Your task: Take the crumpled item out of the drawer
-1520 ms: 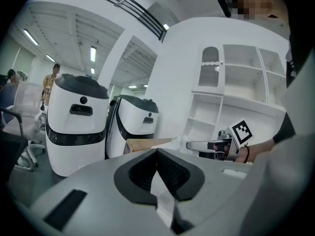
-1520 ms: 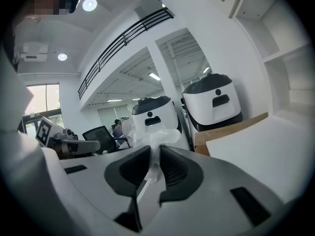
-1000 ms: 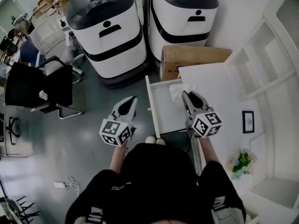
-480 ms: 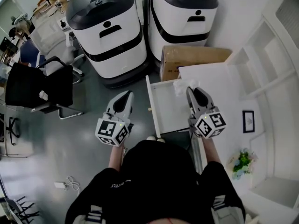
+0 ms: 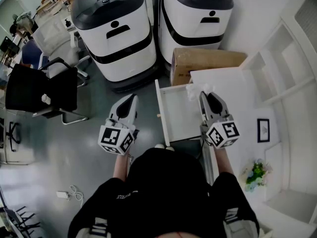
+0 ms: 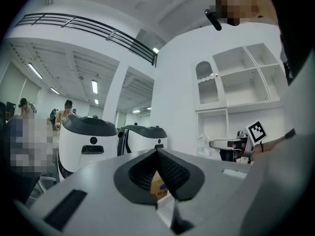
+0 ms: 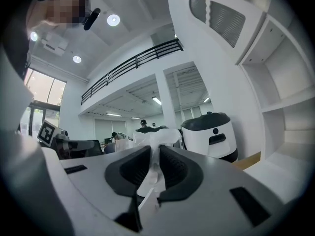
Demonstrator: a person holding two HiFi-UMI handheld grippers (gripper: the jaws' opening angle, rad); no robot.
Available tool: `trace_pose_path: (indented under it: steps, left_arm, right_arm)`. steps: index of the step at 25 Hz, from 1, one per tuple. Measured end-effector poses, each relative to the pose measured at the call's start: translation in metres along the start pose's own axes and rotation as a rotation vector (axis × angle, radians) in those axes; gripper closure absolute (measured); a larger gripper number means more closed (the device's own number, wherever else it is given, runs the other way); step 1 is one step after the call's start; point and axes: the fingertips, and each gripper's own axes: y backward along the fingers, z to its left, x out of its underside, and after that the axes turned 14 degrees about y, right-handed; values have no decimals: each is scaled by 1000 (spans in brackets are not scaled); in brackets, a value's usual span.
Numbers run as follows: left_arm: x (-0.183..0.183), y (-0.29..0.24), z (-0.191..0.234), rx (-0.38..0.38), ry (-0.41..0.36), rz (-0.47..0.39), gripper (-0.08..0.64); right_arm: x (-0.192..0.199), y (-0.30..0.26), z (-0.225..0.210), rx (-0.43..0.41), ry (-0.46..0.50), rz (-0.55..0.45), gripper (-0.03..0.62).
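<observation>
The crumpled item [image 5: 193, 90] is a white wad of paper or plastic, and my right gripper [image 5: 204, 94] is shut on it above the far right corner of the open white drawer [image 5: 174, 114]. In the right gripper view the wad [image 7: 156, 136] sticks up between the dark pads [image 7: 173, 170] of the right gripper [image 7: 154, 149], with a strip hanging below. My left gripper [image 5: 131, 98] hovers over the grey floor left of the drawer, shut with nothing in it. Its own view shows the left gripper [image 6: 157, 152] with its tips meeting, and the wad [image 6: 204, 144] off to the right.
Two white-and-black machines [image 5: 115, 33] [image 5: 196, 15] stand beyond the drawer, with a cardboard box [image 5: 205, 61] beside them. The white cabinet top [image 5: 237, 103] carries a small picture frame [image 5: 263, 129] and a plant [image 5: 255, 172]. A black chair [image 5: 42, 90] stands at the left.
Both grippers have risen a little. The right one has lifted the crumpled item up and slightly farther away, off the drawer's corner. The left gripper has drifted left.
</observation>
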Motion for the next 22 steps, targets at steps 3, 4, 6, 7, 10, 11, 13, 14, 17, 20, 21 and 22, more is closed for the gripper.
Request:
trace_pose_path:
  steps: [3,4,6,7,10,11,13,14,17,20,21,22]
  left_arm:
    - [0,-1,1,-2,-8,0,562]
    - [1,-1,2,-3,-9,1,563]
    - [1,0,3,-10,-8,2,562]
    - [2,0,3,-13,-7,3,562]
    - [3,-1,4,-20,-6,4,563]
    - [3,-1,4,-21,-6,5,562]
    - [4,-1,5,-23,-6,6,562]
    - [4,-1,5,-25,-5,7,562]
    - [5,0,6,-30,-1,8,562]
    - [6,-1,7,-34,2,9,562]
    - [6,-1,8,-35,3,10,562]
    - [6,-1,8,-35,4,11,563]
  right_arm:
    - [0,0,-2,11,1,2,546]
    - [1,1,-2,11,4,2,546]
    - [1,1,-2,12,9,1,546]
    - [1,1,-2,12,10,1,546]
    - [1,2,-4,15,12,2,546]
    - [1,2,-5,16,12,1,546]
    - [1,2,-5,17,13,1,546]
    - [2,2,-5,17,13,2,546]
    - [2,2,-4,16,13,5,546]
    - [2,2,-4,16,13,5,546]
    - [2,3,-4,17,13,5,546]
    - [2,3,-4,17,13,5,546]
